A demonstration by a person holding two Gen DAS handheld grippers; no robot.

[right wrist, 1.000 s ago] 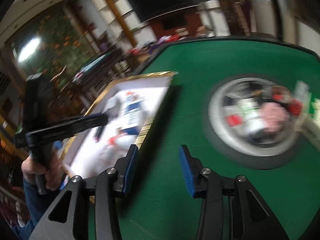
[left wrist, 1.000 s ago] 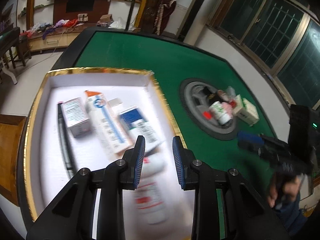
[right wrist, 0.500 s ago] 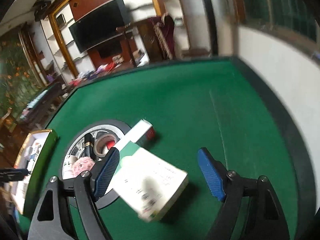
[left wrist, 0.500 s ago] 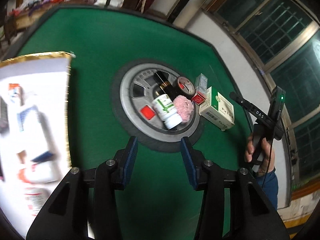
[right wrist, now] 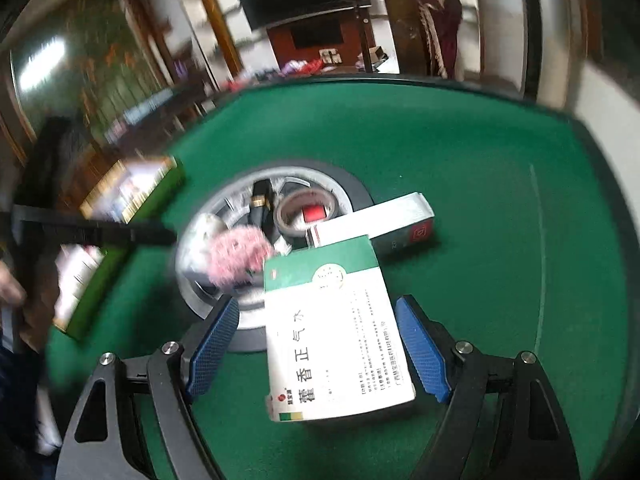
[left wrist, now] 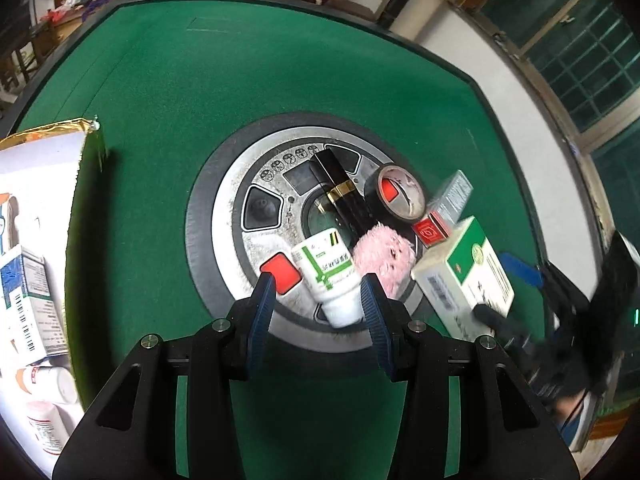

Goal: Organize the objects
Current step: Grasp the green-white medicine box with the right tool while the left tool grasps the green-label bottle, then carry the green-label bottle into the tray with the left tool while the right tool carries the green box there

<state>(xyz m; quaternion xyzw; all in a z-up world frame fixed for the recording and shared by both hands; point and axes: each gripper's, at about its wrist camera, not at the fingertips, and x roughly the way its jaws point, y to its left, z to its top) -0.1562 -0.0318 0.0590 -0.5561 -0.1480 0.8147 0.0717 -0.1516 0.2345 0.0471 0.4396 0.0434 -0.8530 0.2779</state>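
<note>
On the green table (left wrist: 160, 92), at its round centre hub (left wrist: 224, 216), the left hand-held gripper (left wrist: 316, 300) stands partly open, jaws either side of a white bottle with green label (left wrist: 328, 276) lying on the hub; pads not touching it. Jaws opened within the last second. Beside the bottle: pink fluffy ball (left wrist: 384, 252), black tube (left wrist: 340, 192), tape roll (left wrist: 396, 196). Right hand-held gripper (right wrist: 316, 344) wide open, likewise just opened, straddling a green-and-white medicine box (right wrist: 336, 340) on the felt; gaps both sides. Gold-rimmed tray (left wrist: 76, 200) at left, holding boxes and bottles.
</note>
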